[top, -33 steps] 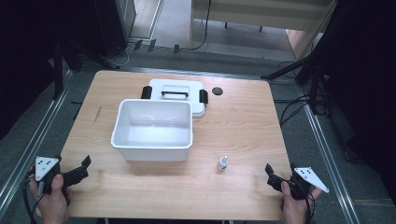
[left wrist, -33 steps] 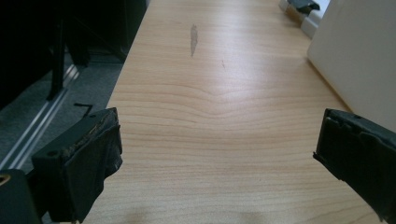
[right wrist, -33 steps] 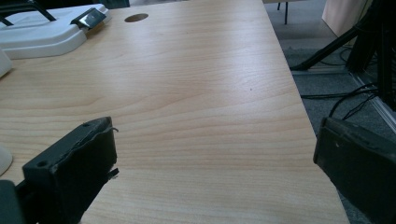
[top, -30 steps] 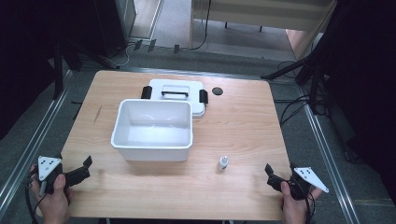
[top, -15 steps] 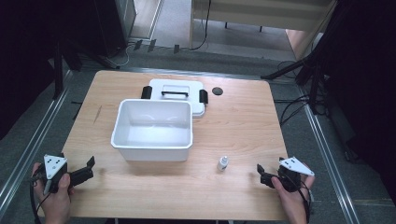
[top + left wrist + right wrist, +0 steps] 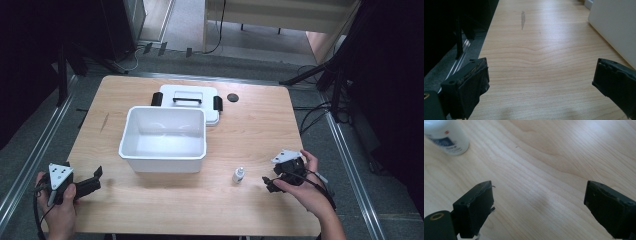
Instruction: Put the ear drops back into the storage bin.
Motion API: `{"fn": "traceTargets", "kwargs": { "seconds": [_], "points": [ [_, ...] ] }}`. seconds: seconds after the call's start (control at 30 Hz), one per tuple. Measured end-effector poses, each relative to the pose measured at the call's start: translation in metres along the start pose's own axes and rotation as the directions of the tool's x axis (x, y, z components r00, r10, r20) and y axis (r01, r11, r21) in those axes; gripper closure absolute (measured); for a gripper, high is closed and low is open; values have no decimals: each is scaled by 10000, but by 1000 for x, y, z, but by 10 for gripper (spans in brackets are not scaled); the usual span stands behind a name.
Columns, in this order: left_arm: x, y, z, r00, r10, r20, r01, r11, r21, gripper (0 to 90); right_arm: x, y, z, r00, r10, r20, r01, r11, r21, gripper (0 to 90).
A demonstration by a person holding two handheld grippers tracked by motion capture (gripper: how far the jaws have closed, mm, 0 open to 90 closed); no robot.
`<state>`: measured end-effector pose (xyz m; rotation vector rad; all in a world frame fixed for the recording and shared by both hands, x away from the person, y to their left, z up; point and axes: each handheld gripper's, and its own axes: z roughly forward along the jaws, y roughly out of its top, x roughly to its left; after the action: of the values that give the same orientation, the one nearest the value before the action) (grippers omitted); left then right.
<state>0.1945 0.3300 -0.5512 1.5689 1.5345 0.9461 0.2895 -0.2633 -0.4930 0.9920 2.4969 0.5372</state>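
wooden table (image 6: 260, 125), grey floor (image 6: 35, 150), dark surroundings

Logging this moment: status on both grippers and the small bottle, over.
Left gripper open, empty, over bare table. Right gripper open, empty, beside the small bottle, not touching. Bottle upright in front of white bin. Nothing between.

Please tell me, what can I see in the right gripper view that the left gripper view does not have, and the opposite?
The right gripper view has the small white bottle standing at its upper left, beyond the open jaws. The left gripper view has instead the outer wall of the white bin at its right, a dark streak on the wood, and the table's left edge with the floor beside it. Both show bare wooden table between two black jaws spread wide apart, gripping nothing.
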Motion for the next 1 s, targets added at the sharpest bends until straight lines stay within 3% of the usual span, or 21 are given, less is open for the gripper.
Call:
{"fn": "traceTargets", "kwargs": {
  "seconds": [0.03,0.07,0.1,0.13,0.27,0.3,0.33,0.37,0.4,0.43,0.47,0.5,0.53,0.6,0.67,0.7,0.83,0.9,0.93,0.97,1.0],
  "points": [
    [0,0,0,10000,-3,0,3,10000,24,9,1,8,0,9980,-598,-223,612,9957,692,88],
    [0,0,0,10000,9,16,-9,10000,43,9,1,8,0,9980,-598,-223,612,9957,692,88],
    [0,0,1,10000,32,33,-32,10000,66,9,3,19,-1,9900,-1362,-380,1404,9789,1485,88],
    [0,0,1,10000,32,33,-32,10000,66,9,3,19,-1,9900,-1362,-380,1404,9789,1485,88],
    [0,0,1,10000,32,75,-32,10000,68,9,8,39,-5,9702,-2304,-754,2416,9443,2236,112],
    [0,0,0,9999,11,117,-12,10000,45,9,13,48,-7,9546,-2750,-1146,2945,9290,2241,128],
    [0,0,0,9999,11,117,-12,10000,45,9,13,48,-7,9546,-2750,-1146,2945,9290,2241,128],
    [1,0,0,9999,14,137,-15,10000,44,9,18,55,-8,9432,-2997,-1434,3258,9191,2215,132],
    [1,0,0,9999,5,151,-5,10000,27,9,18,55,-8,9432,-2997,-1434,3258,9191,2215,132],
    [1,0,0,9999,15,157,-15,10000,22,9,23,62,-8,9343,-3185,-1599,3493,9077,2327,132],
    [1,0,0,9999,15,157,-15,10000,22,9,23,62,-8,9343,-3185,-1599,3493,9077,2327,132],
    [0,0,0,9999,28,144,-28,10000,24,9,27,67,-7,9257,-3334,-1784,3690,8998,2329,132],
    [0,0,0,9999,28,144,-28,10000,24,9,27,67,-7,9257,-3334,-1784,3690,8998,2329,132],
    [0,0,0,9999,30,115,-30,10000,1,9,32,73,-6,9104,-3511,-2190,3969,8905,2223,150],
    [0,0,0,9999,27,117,-27,10000,1,9,33,74,-7,9076,-3561,-2224,4026,8883,2211,156],
    [0,0,0,9999,27,121,-27,10000,0,9,37,78,-6,9003,-3675,-2331,4164,8833,2154,175],
    [0,0,0,9999,55,117,-56,10000,29,9,43,85,-5,8971,-3697,-2420,4199,8838,2065,221],
    [0,0,0,9999,55,115,-55,10000,34,9,50,91,-4,8906,-3857,-2409,4361,8746,2120,278],
    [0,0,0,9999,52,114,-52,10000,33,9,50,91,-4,8906,-3857,-2409,4361,8746,2120,278],
    [0,0,0,9999,45,120,-46,10000,23,9,53,94,-2,8800,-4010,-2544,4557,8638,2148,351],
    [0,0,0,9999,42,113,-42,10000,8,9,53,94,-2,8800,-4010,-2544,4557,8638,2148,351]
  ]
}}
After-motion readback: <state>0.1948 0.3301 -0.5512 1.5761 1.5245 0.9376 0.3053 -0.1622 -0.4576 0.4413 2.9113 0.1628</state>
